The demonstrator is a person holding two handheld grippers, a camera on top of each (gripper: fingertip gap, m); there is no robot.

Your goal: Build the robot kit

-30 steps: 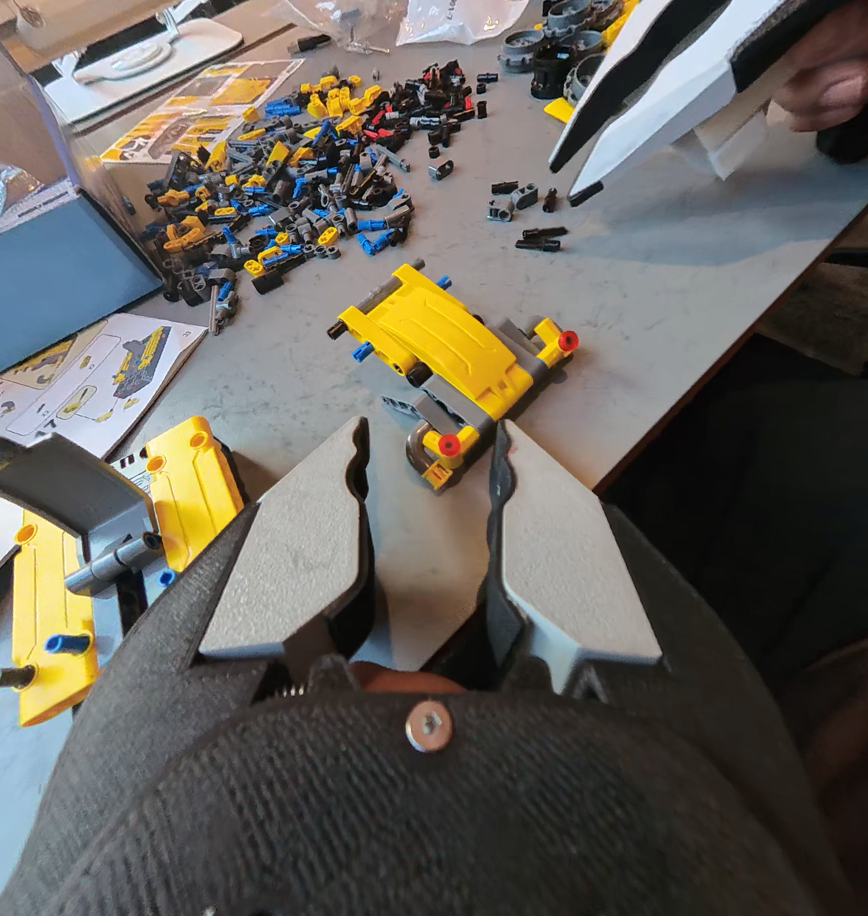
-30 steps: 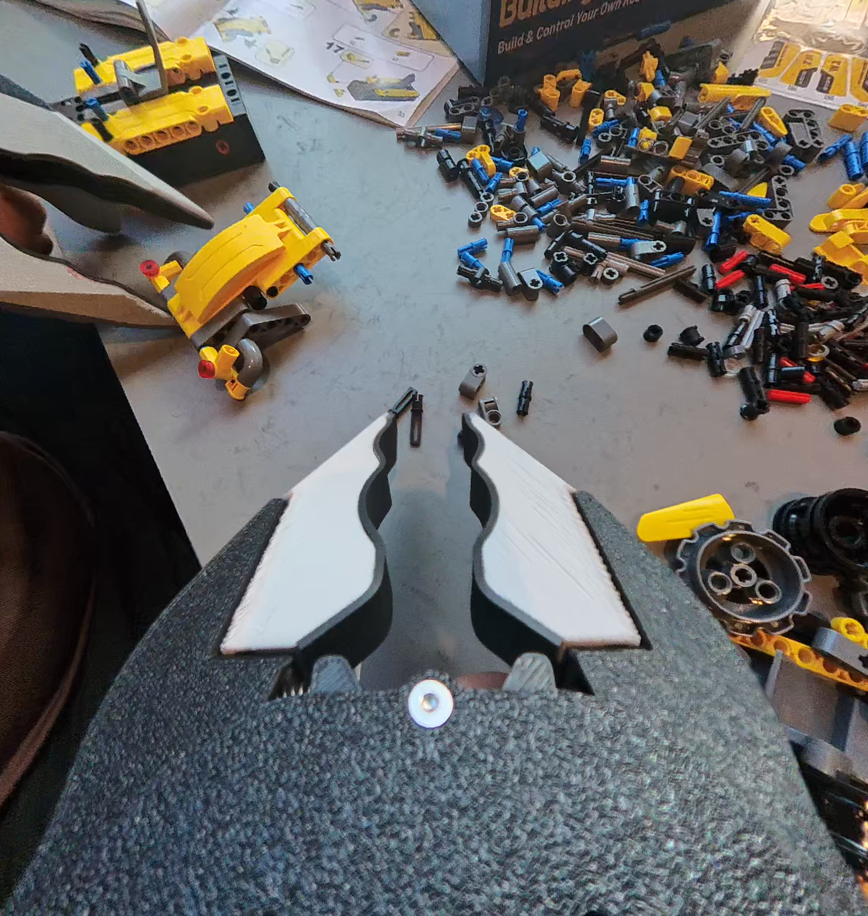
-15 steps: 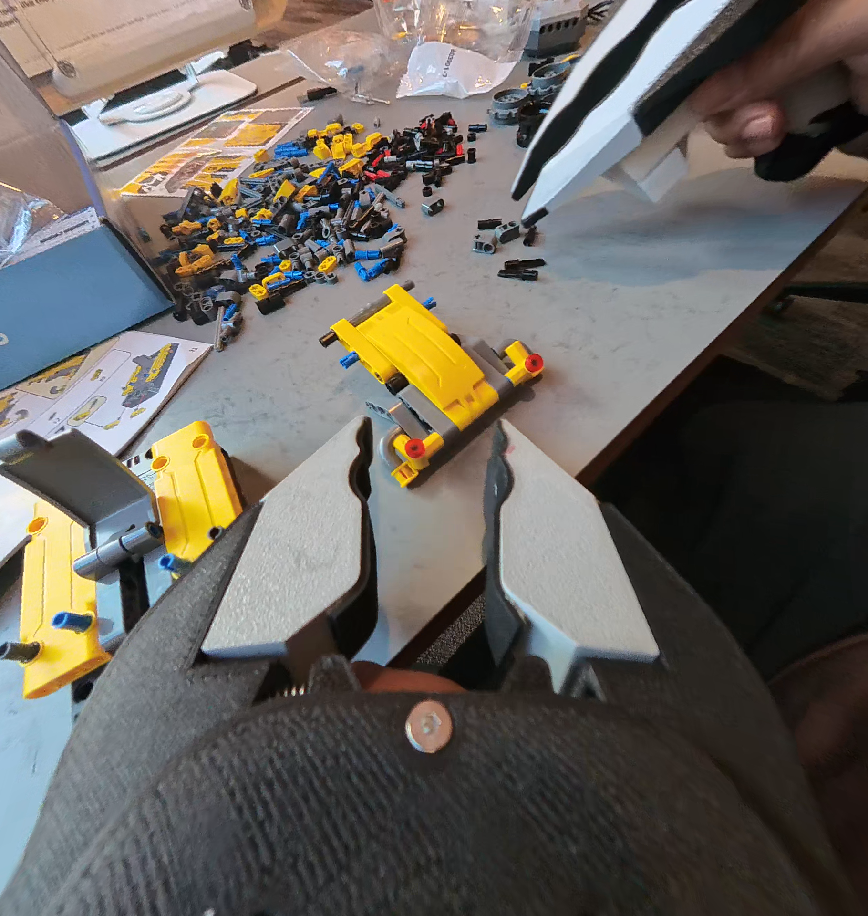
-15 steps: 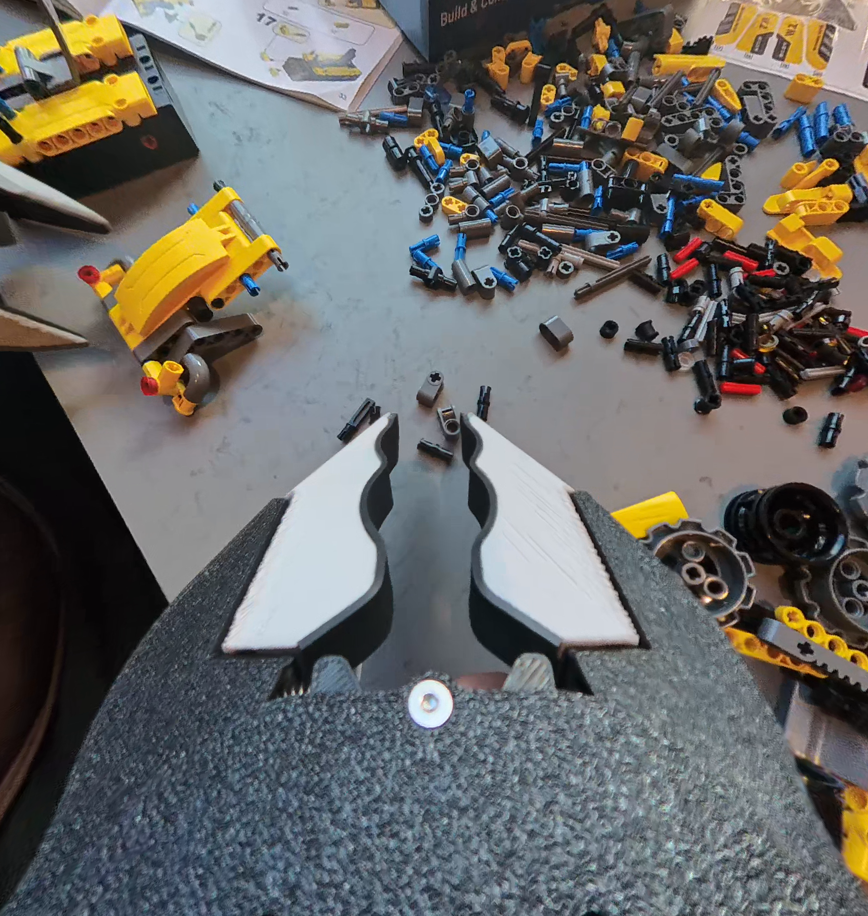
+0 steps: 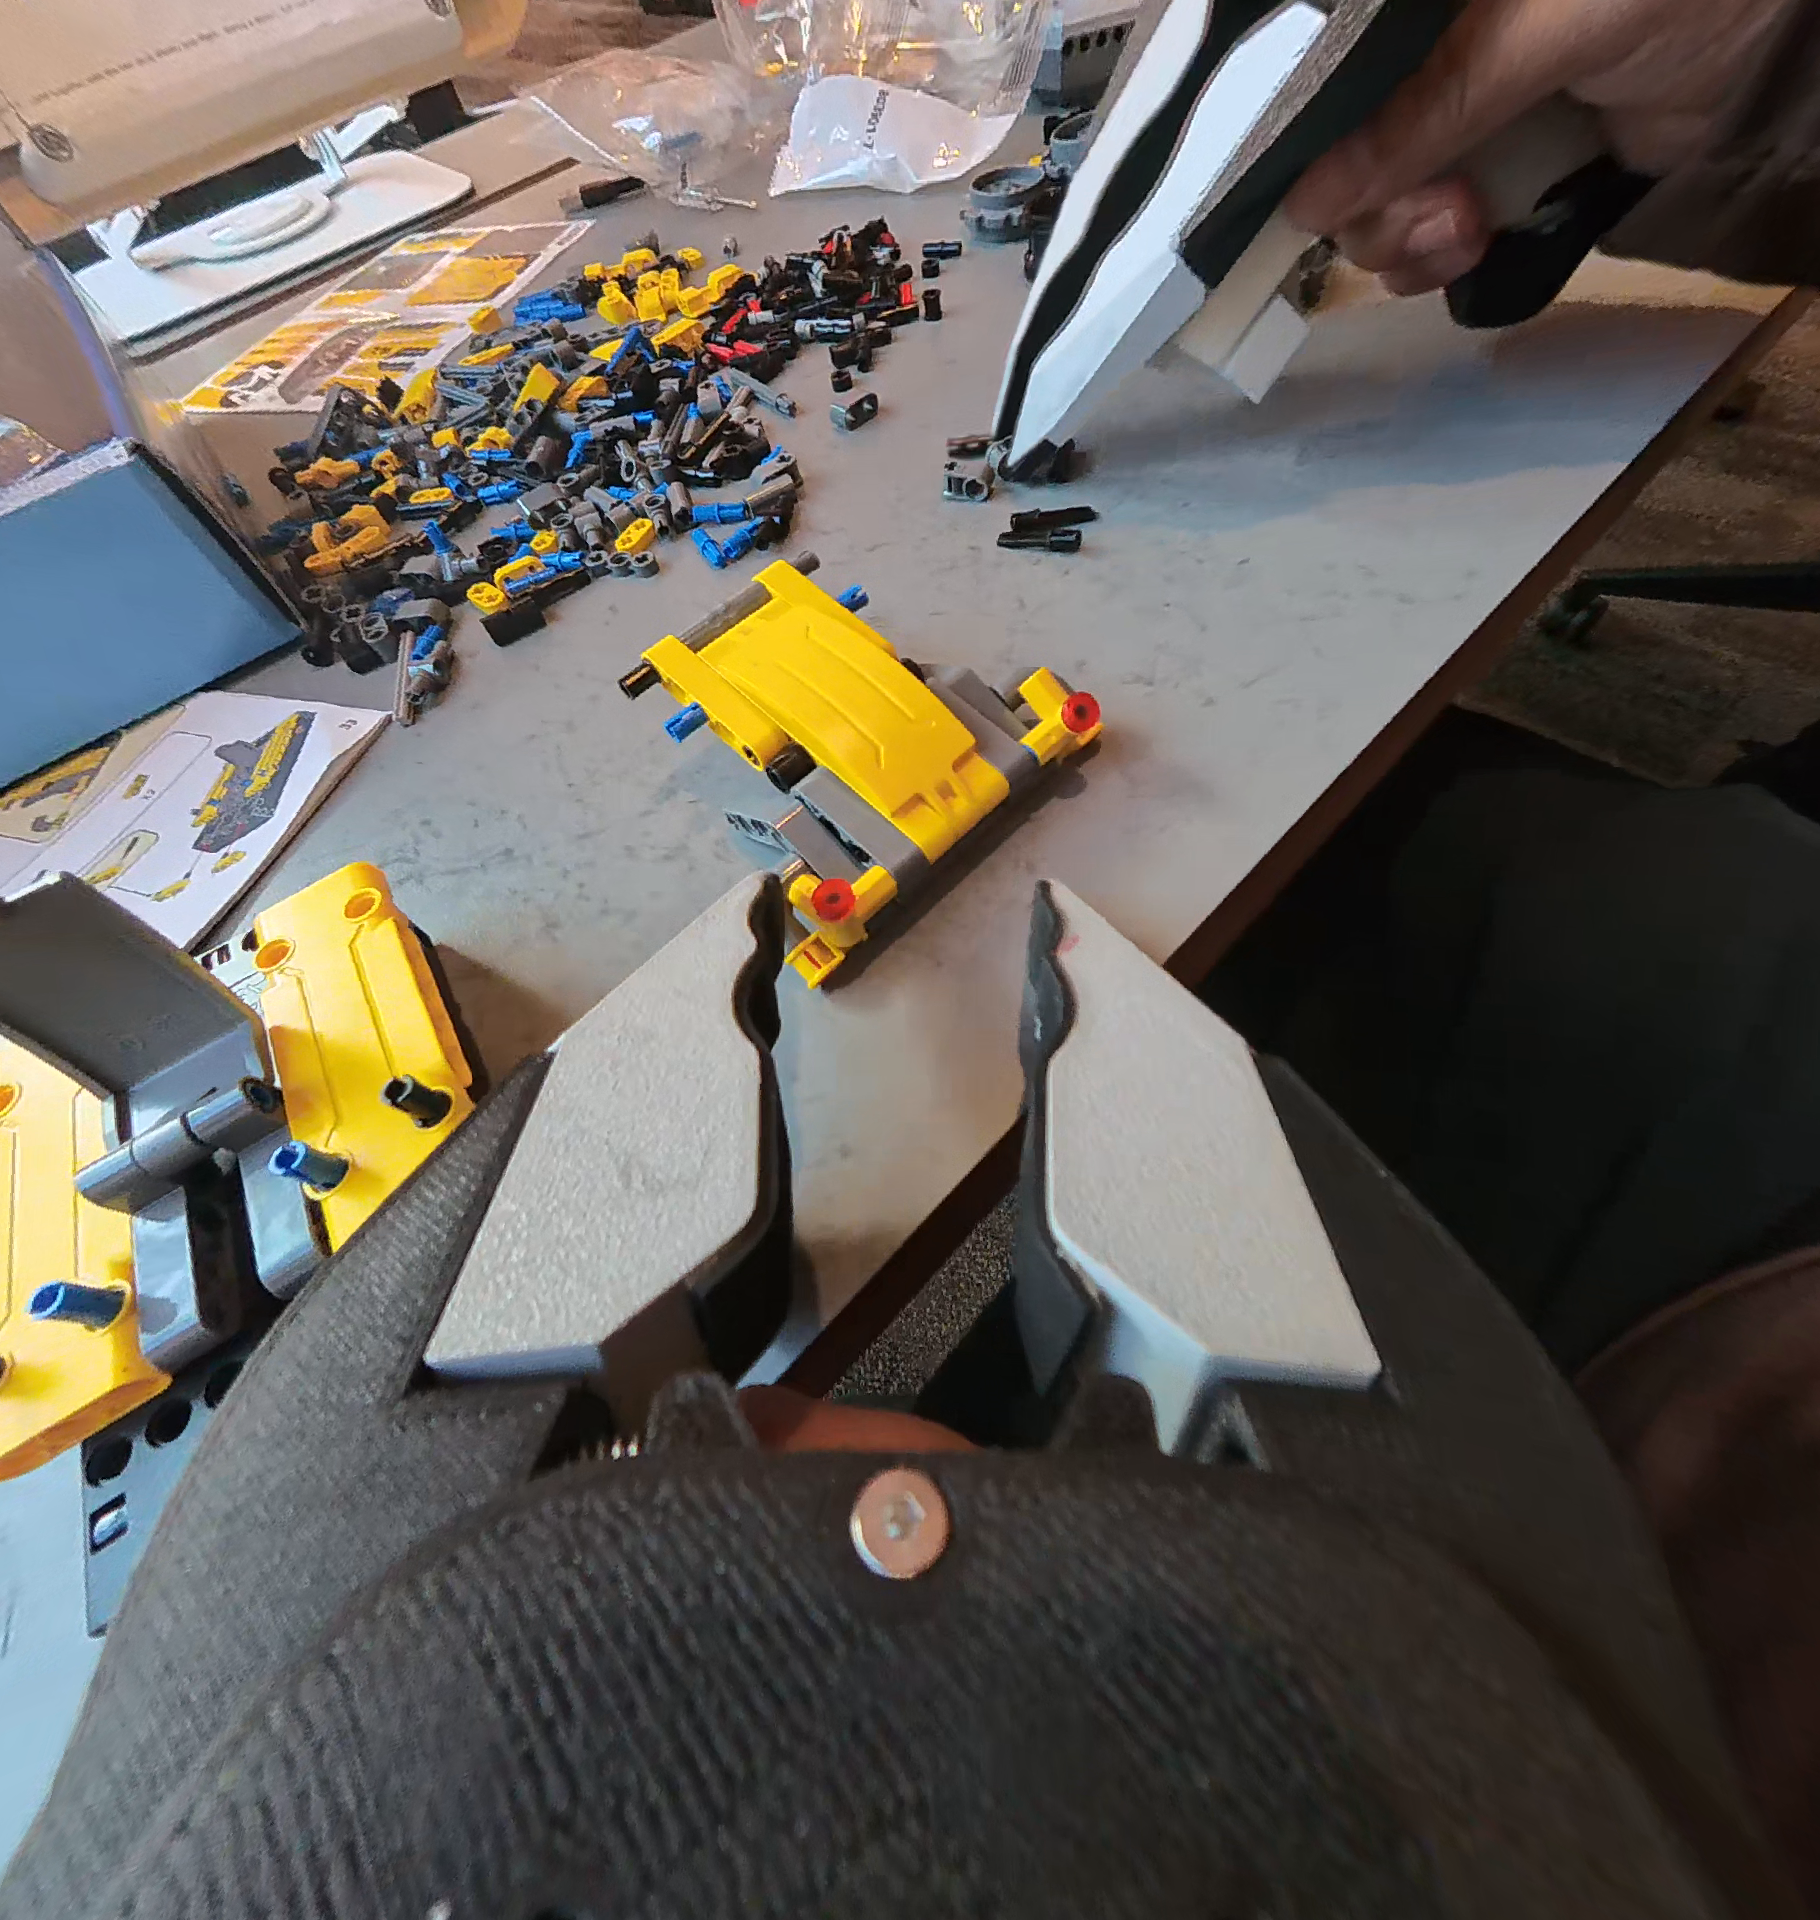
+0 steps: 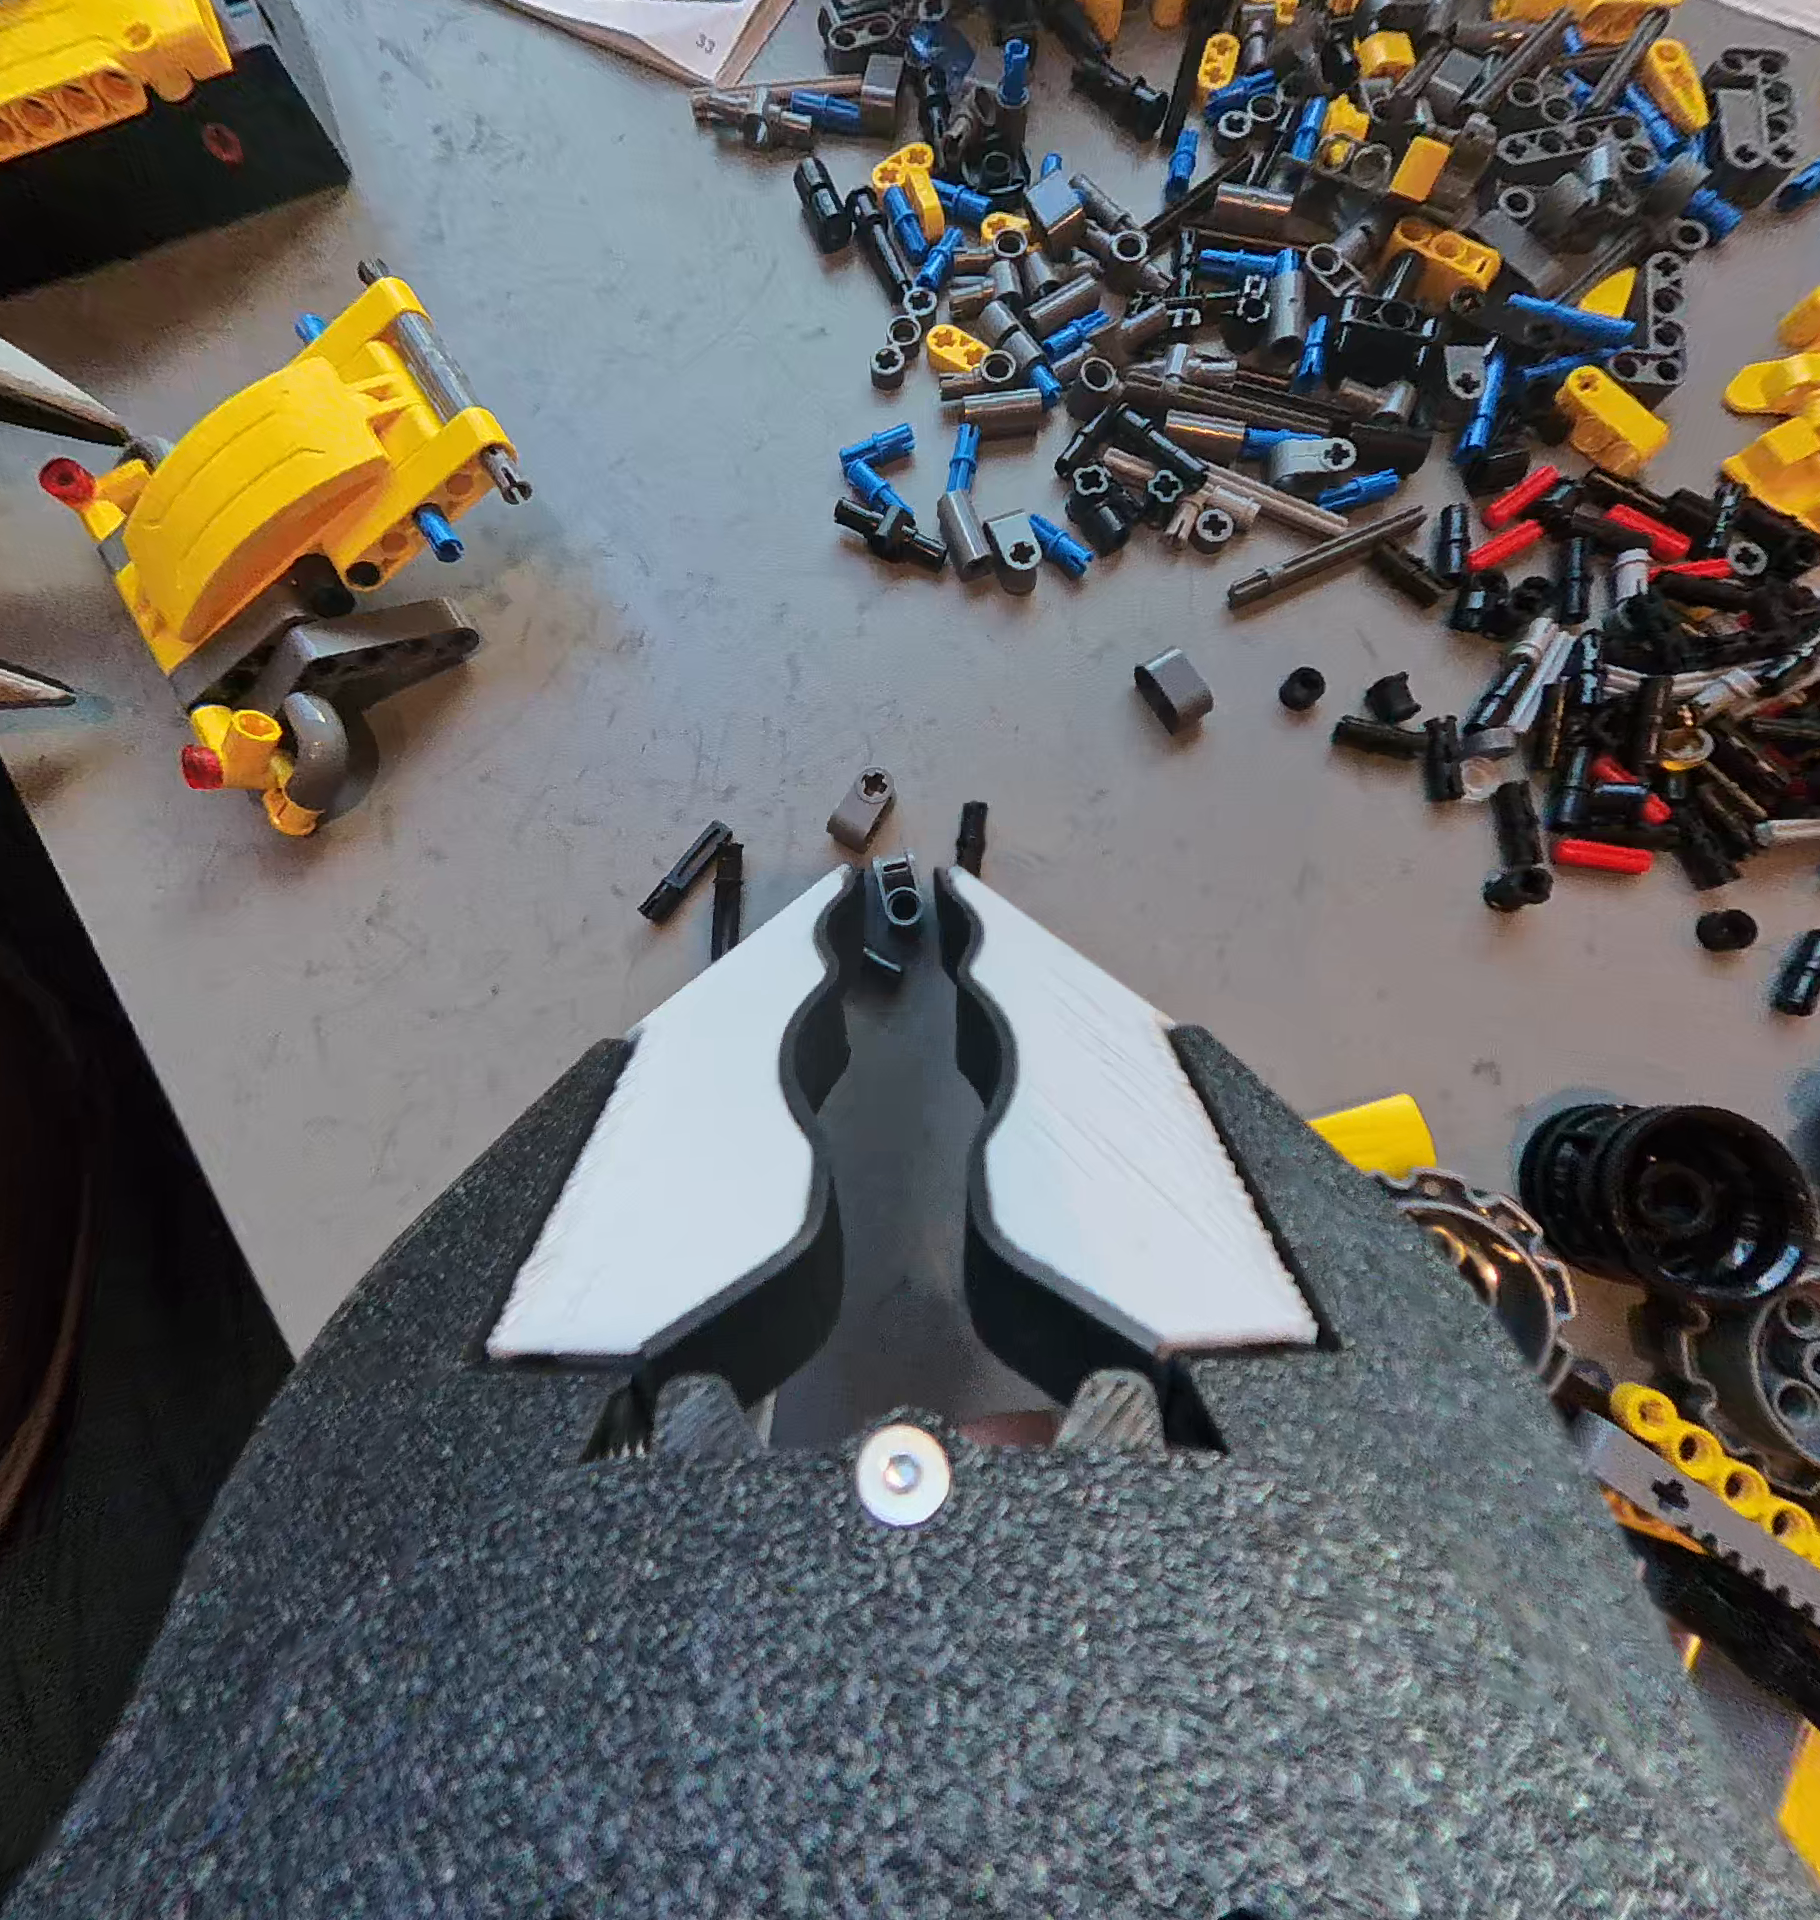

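My right gripper [image 6: 898, 881] is low over the grey table, open only narrowly. A small dark grey connector [image 6: 898, 896] sits on the table between its white fingertips [image 6: 833, 914], with a thin gap on each side. A second grey connector [image 6: 862, 810] and black pins [image 6: 698, 873] lie just beyond. The left wrist view shows this gripper [image 5: 1025, 452] tip-down among those pieces. My left gripper [image 5: 906, 914] is open and empty. Its left tip is next to the red-pinned corner of a yellow and grey assembly [image 5: 844, 727], which also shows in the right wrist view [image 6: 272, 509].
A pile of loose parts [image 5: 615, 416] spreads across the far table. A blue box [image 5: 85, 603], a booklet [image 5: 158, 800] and a larger yellow assembly [image 5: 355, 987] lie left. Black wheels [image 6: 1695, 1205] sit right. The table edge [image 5: 1405, 675] runs close by. About 15 cm separates my left fingertips from my right.
My right gripper has moved forward and down onto the small grey connector, and its jaws have narrowed around it. My left gripper has shifted a little beside the yellow assembly's corner.
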